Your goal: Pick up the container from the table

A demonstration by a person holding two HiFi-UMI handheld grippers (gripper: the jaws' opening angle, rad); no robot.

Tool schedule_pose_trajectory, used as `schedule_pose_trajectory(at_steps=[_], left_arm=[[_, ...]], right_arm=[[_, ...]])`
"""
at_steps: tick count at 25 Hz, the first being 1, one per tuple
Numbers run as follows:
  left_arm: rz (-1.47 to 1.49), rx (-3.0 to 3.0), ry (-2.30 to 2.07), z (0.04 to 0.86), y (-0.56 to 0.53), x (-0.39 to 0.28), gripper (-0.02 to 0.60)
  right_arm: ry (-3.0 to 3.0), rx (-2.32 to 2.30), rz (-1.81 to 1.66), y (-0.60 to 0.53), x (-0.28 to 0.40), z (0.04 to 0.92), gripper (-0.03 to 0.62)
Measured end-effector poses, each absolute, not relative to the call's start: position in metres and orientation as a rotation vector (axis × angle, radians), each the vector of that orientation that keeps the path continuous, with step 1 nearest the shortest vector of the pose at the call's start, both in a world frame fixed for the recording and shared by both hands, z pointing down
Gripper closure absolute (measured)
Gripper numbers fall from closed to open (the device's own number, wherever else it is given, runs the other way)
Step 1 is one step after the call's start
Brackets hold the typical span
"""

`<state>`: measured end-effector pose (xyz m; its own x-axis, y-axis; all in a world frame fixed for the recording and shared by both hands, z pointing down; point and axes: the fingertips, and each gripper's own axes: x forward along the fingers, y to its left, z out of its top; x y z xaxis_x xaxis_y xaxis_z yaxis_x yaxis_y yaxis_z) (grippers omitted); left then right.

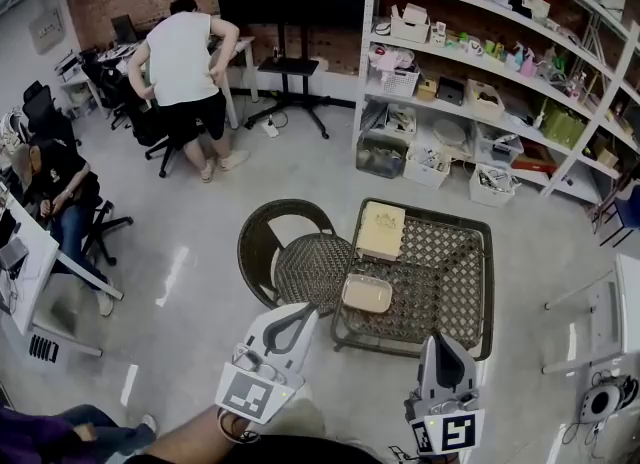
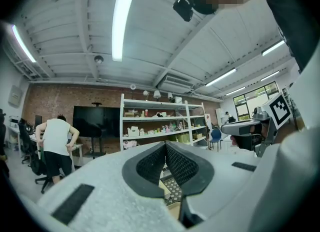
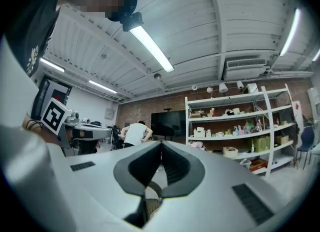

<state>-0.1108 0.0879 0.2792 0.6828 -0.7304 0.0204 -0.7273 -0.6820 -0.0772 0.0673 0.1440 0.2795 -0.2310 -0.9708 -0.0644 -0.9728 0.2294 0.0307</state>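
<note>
So, both claws hang low in front of you and neither holds anything: the left claw has its jaws pressed together at the tips, and the right claw is closed the same way on nothing. The container, a shallow cream tub, sits on the near left part of the woven counter, close to its front edge. A pale box lies just behind it, and a round woven chair stands just beside the counter on the left. Nothing is grasped yet, so the step in hand is the reach. Pick one claw; the left looks nearer to the tub. Spread its jaws wide before you come down, since closed tips would likely only push the tub along the lattice. Aim to straddle one side wall, keep clear of the box behind, and close gently, as the tub looks light and thin-walled. Lift straight up so it does not snag on the weave.
</note>
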Motion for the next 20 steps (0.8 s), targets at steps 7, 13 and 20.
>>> schedule_pose_trajectory(at_steps=[7,13,20], left_arm=[[-0.052,-2.864,1.167,0.278,0.054,-0.121,0.572],[-0.041,-2.909,1.126,0.282,0.023,-0.131,0.572],[-0.007,-2.958,1.117,0.284,-0.004,-0.134,0.572]], right_arm=[[2.424,-1.963,0.112,0.114,0.049,0.271,0.583],[2.41,-1.993,0.088,0.091,0.03,0.269,0.583],[2.399,-2.044,0.066,0.074,0.027,0.262,0.583]])
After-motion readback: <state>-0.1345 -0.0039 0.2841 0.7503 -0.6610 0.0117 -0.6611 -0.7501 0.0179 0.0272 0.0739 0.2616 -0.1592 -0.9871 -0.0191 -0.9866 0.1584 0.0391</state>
